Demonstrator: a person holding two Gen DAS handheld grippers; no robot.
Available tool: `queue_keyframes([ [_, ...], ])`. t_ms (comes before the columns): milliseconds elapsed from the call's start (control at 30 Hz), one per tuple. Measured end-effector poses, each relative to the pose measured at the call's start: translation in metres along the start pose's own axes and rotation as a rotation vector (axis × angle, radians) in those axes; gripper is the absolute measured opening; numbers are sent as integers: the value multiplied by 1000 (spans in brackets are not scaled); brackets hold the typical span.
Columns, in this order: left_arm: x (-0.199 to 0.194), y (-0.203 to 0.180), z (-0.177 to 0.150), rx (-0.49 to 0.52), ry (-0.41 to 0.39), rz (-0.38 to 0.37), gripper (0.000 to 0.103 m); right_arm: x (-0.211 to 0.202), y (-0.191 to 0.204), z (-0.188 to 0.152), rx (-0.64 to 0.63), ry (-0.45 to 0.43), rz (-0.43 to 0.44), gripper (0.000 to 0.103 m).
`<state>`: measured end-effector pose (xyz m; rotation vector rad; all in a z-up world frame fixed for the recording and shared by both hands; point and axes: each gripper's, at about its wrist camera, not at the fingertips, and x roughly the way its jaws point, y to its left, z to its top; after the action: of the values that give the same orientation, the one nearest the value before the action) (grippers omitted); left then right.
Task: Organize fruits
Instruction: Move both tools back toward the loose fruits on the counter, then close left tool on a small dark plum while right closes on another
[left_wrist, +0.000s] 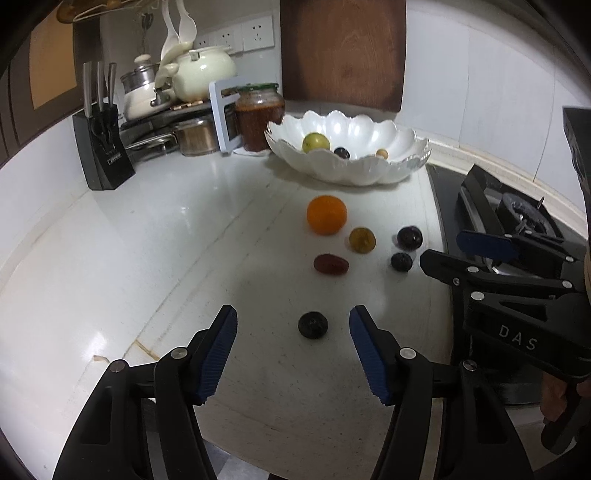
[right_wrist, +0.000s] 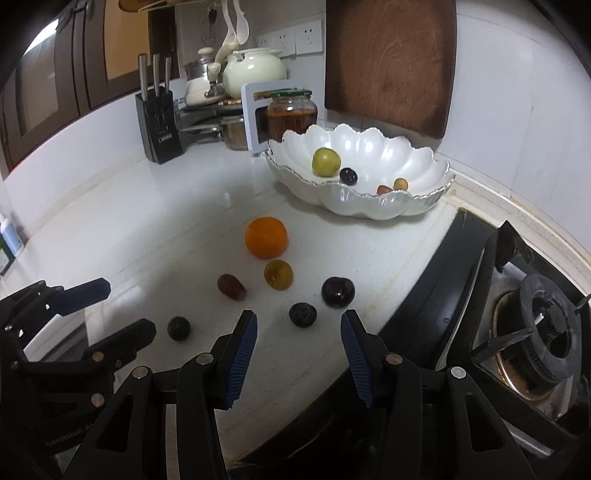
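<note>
A white scalloped bowl (left_wrist: 369, 168) (right_wrist: 373, 205) at the back holds a green fruit (left_wrist: 316, 143) (right_wrist: 326, 161), a dark fruit and small ones. On the counter lie an orange (left_wrist: 327, 215) (right_wrist: 266, 237), a yellow-brown fruit (left_wrist: 362, 240) (right_wrist: 279, 274), a red-brown date (left_wrist: 331, 264) (right_wrist: 231, 286), a dark plum (left_wrist: 409, 237) (right_wrist: 337, 291) and two dark wrinkled fruits (left_wrist: 313, 324) (right_wrist: 302, 314). My left gripper (left_wrist: 293, 323) is open with one wrinkled fruit between its fingertips. My right gripper (right_wrist: 299, 325) is open just before the other.
A knife block (left_wrist: 101, 147) (right_wrist: 159, 125), pots, a kettle and a jar (left_wrist: 260, 118) (right_wrist: 291, 114) stand at the back left. A wooden board (left_wrist: 343, 51) leans on the wall. A gas hob (right_wrist: 535, 332) lies right of the counter.
</note>
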<state>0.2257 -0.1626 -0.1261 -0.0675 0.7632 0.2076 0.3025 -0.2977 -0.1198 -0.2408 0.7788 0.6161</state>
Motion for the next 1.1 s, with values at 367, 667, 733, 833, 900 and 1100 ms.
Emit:
queue_keyframes([
  [367,26,-8,-5,-6,54,-13,52,26,-2,-1,-2,50,6,44],
  [667,39,-8,-6,-10,92,-11,43,45,-4,-1,-5,86,8,39],
  [733,41,-9,-6,-7,98,-13,40,48,-5,0,-2,94,11,38],
  [833,44,-9,-6,-15,107,-20,39,52,-5,1,3,99,14,36],
  [900,46,-9,-6,-22,111,-27,36,53,-5,2,5,97,15,35],
  [1100,47,-10,-4,-18,105,-25,28,58,-4,1,2,119,28,28],
])
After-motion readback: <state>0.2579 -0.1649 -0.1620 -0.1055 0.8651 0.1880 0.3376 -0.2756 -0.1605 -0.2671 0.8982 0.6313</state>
